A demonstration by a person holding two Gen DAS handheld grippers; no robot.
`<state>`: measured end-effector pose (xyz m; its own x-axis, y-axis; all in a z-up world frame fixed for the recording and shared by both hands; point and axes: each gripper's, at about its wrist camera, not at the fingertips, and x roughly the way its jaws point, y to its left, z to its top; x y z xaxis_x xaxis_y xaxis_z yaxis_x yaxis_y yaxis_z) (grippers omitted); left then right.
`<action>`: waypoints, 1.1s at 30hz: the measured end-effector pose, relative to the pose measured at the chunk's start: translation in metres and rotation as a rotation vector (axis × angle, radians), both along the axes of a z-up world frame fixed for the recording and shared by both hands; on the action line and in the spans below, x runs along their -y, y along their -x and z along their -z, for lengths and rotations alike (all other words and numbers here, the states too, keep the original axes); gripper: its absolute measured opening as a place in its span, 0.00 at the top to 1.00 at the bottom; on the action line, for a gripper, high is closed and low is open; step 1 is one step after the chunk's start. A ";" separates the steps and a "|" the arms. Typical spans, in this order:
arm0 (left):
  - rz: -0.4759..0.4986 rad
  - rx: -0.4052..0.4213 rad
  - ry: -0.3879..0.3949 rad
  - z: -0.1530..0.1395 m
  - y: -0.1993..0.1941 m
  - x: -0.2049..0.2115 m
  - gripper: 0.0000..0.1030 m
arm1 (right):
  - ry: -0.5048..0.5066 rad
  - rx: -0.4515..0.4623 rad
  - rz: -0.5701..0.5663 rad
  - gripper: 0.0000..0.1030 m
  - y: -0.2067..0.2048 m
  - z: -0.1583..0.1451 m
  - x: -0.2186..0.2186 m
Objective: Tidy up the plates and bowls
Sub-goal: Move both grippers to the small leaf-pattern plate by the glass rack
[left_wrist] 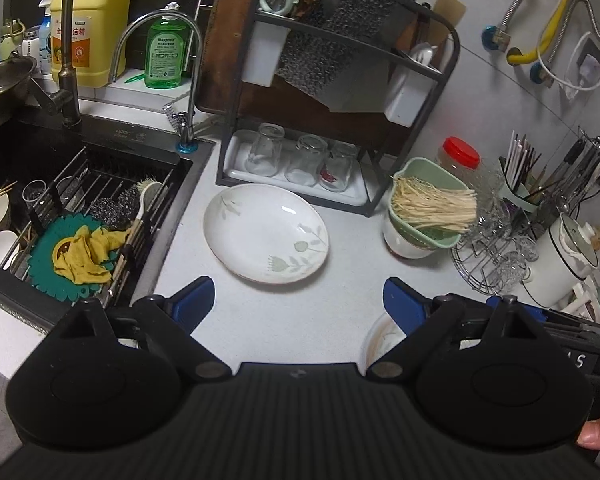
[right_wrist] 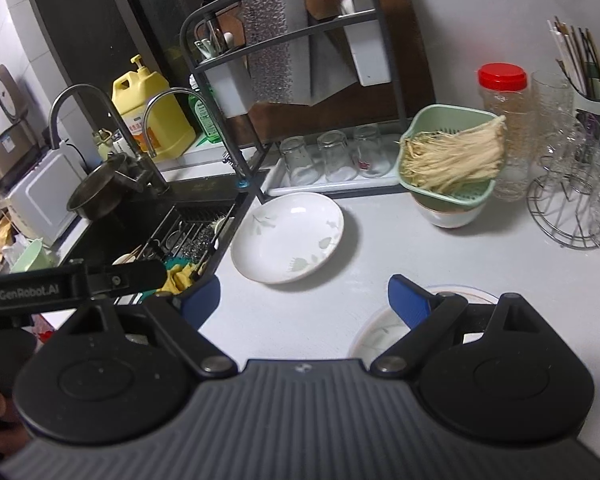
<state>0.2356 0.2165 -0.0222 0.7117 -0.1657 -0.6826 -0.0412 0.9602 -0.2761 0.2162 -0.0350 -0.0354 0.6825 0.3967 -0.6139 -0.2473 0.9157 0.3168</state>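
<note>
A white plate with a leaf pattern (left_wrist: 266,236) lies on the white counter in front of the dish rack; it also shows in the right wrist view (right_wrist: 288,236). My left gripper (left_wrist: 298,300) is open and empty, just short of the plate. A second white dish (left_wrist: 380,340) lies under the left gripper's right finger. My right gripper (right_wrist: 304,300) is open and empty, near side of the plate, with its right finger over the same second dish (right_wrist: 376,336). A white bowl (right_wrist: 448,216) stands under a green colander.
A black dish rack (left_wrist: 340,92) with upturned glasses (left_wrist: 304,160) stands behind the plate. The sink (left_wrist: 80,200) with a drying grid, cloth and bowls is on the left. A green colander of noodles (left_wrist: 428,204), a red-lidded jar (left_wrist: 460,156), glasses on a wire stand and a utensil holder are on the right.
</note>
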 end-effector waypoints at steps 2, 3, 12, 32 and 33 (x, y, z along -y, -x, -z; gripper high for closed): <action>0.002 0.001 0.005 0.001 -0.007 -0.010 0.09 | 0.002 0.005 0.006 0.11 -0.006 -0.001 -0.007; 0.004 -0.001 0.007 0.003 -0.011 -0.014 0.09 | 0.004 0.006 0.008 0.11 -0.009 -0.002 -0.011; 0.031 -0.024 0.016 0.016 -0.045 -0.040 0.09 | 0.031 -0.023 0.006 0.11 -0.036 0.003 -0.043; 0.103 -0.096 0.028 0.047 -0.123 -0.088 0.09 | 0.025 -0.087 0.146 0.11 -0.088 0.028 -0.075; 0.104 -0.105 0.033 0.051 -0.128 -0.089 0.09 | 0.032 -0.089 0.152 0.11 -0.091 0.030 -0.076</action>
<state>0.3638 0.3056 -0.0728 0.6148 -0.2586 -0.7451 0.0283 0.9514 -0.3068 0.3077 0.0412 -0.0651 0.6757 0.2725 -0.6850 -0.0781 0.9504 0.3011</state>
